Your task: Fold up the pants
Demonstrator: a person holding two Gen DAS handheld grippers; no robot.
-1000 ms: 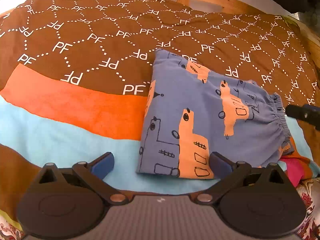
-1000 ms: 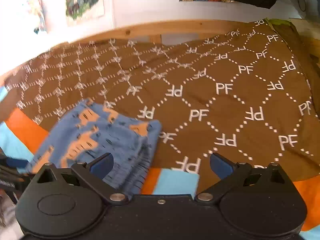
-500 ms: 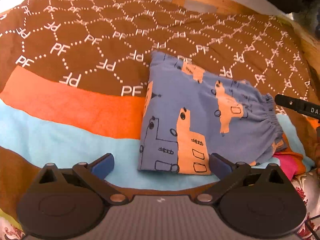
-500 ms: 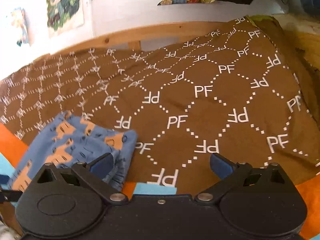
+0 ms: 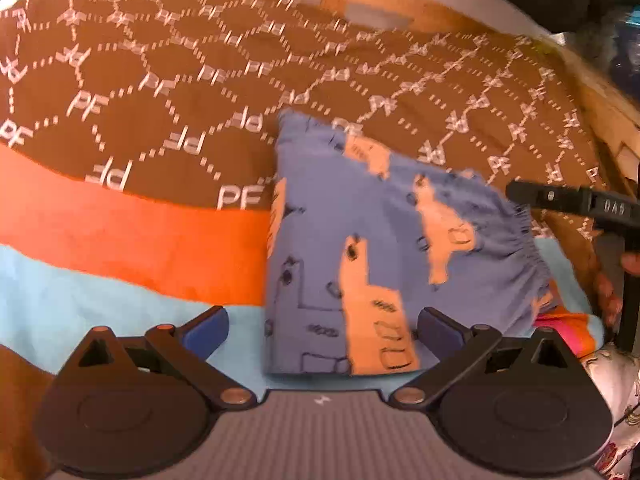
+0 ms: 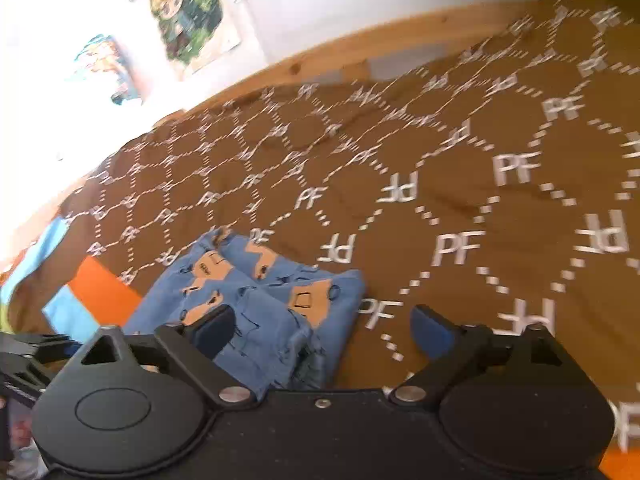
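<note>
The pants are lying folded in a neat square on the bed's blanket. Both hand-held grippers are spread and empty: the left hovering at the near edge, the right, jaws just narrowing slightly, approaching the waistband, probably for another fold.

Folded blue pants with orange prints on brown "PF" blanket; right gripper above them, jaws wide, just narrowing, pads clear of cloth.

I'm seeing open blanket lying left of the folded pants; wooden bed frame is blocking behind.
</note>
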